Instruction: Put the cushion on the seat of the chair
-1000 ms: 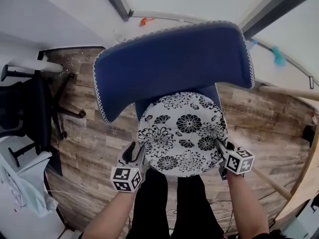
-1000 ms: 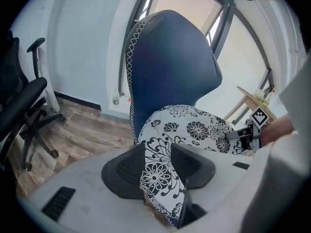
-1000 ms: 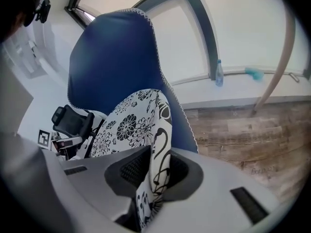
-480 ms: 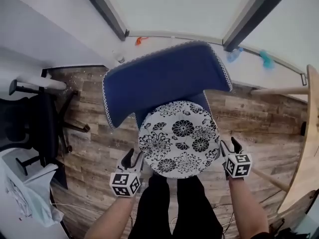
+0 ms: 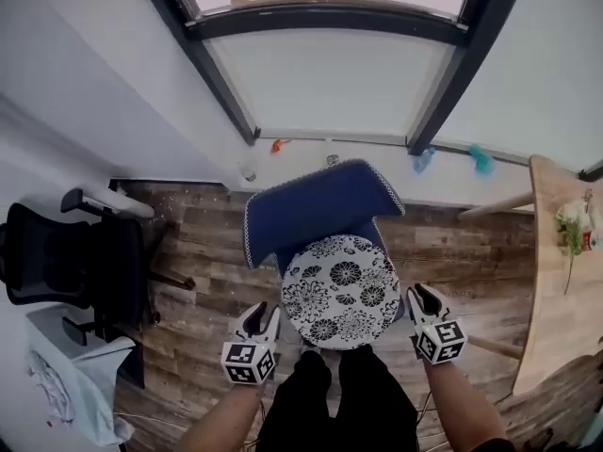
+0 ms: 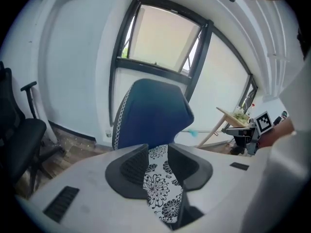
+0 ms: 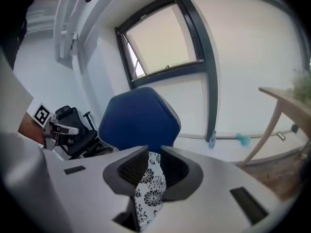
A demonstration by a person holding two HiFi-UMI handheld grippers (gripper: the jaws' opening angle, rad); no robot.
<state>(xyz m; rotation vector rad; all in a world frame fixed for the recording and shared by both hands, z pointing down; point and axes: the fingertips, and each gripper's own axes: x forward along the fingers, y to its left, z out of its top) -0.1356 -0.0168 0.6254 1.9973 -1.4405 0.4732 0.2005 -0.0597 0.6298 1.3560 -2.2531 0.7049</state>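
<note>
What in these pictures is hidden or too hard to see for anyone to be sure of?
Chair seat: head view, the floral cushion covers nearly all of it.
Chair's base: head view, hidden beneath the cushion and the person's legs.
Items on the wooden table: head view, too small, cut by the right edge.

A black office chair (image 5: 71, 262) stands left, a wooden table (image 5: 558, 320) right, on plank floor (image 5: 219, 285).

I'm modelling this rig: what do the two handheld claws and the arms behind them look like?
The left claw and right claw each have two dark grey fingers with ribbed inner pads on a pale grey body. Behind each sits a white cube printed with black square markers. No cables show. The forearms are bare, no sleeves in view.
</note>
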